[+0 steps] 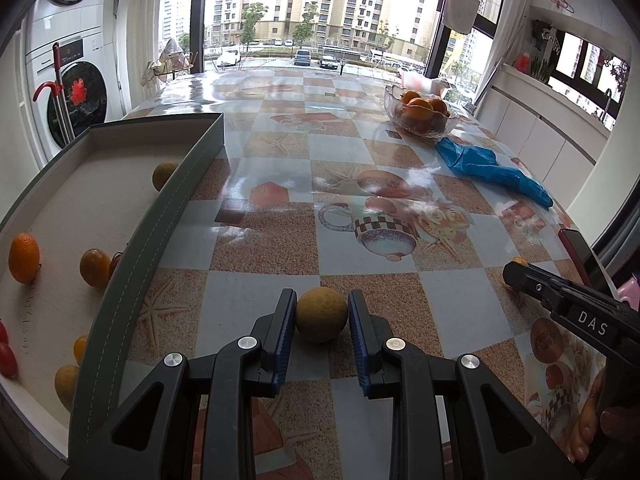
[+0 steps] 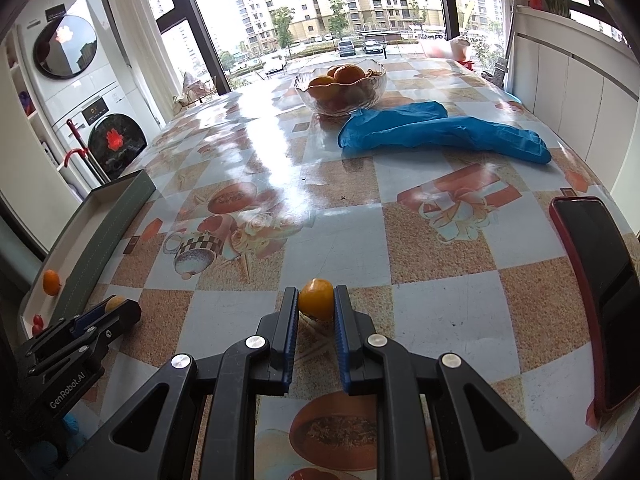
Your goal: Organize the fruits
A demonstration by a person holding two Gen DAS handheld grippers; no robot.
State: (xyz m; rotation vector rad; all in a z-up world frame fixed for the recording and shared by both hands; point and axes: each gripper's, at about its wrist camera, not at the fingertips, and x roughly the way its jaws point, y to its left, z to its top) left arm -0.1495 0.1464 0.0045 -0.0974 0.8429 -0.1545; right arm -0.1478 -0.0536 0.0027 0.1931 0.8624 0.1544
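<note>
At the table's left edge sits a shallow grey tray with a white floor (image 1: pixel 132 216), holding small orange and yellow fruits and red cherry tomatoes. Just beside its right wall, the left gripper (image 1: pixel 321 312) is clamped on a dull yellow-green round fruit (image 1: pixel 321 314) resting on the checked glossy tablecloth (image 1: pixel 280 184). Nearer the front right edge, the right gripper (image 2: pixel 316 300) pinches a small orange kumquat (image 2: pixel 316 299). A red-cased phone (image 2: pixel 600 280) lies at the right edge.

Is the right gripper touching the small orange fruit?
Touching. Right wrist view: the right gripper has both blue pads pressed against the small orange fruit, no gap either side.
</note>
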